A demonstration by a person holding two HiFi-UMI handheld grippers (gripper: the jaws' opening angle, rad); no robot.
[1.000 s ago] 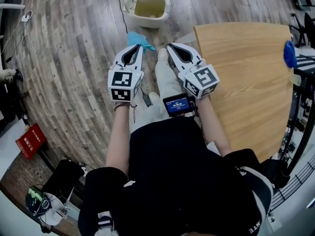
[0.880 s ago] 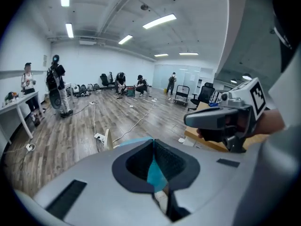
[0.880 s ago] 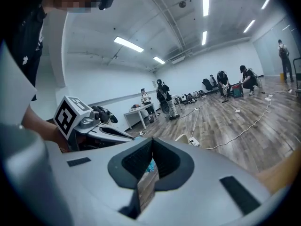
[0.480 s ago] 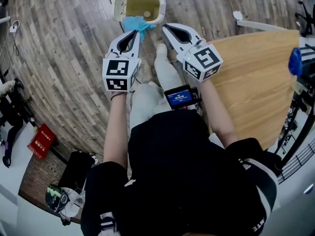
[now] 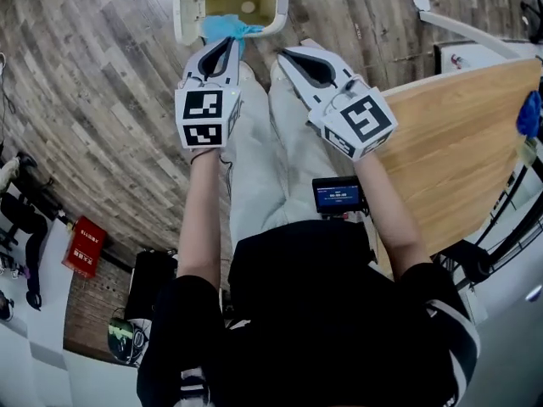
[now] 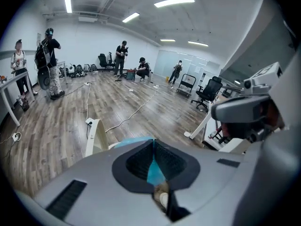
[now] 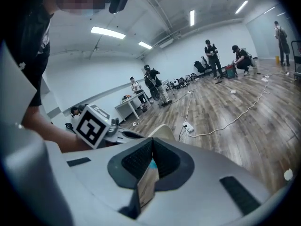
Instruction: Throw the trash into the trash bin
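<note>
**Trash at the rim, not yet clear of it**

Since a second ago you have closed on the trash bin [image 5: 280,0], and both grippers have come forward and down toward its open mouth. The bin stands on the floor ahead of your feet, with its lid [image 5: 181,11] swung up at its left. Your left gripper [image 5: 227,45] is clamped on the blue trash [image 5: 222,27], which from the head view hangs across the near rim. Your right gripper [image 5: 287,56] is closed on nothing, near that rim. If you let go here, the trash may snag on the rim or drop to the floor. It looks thin and crumpled, so it may also cling to the pads. A nudge from either gripper could shift the bin.
</note>
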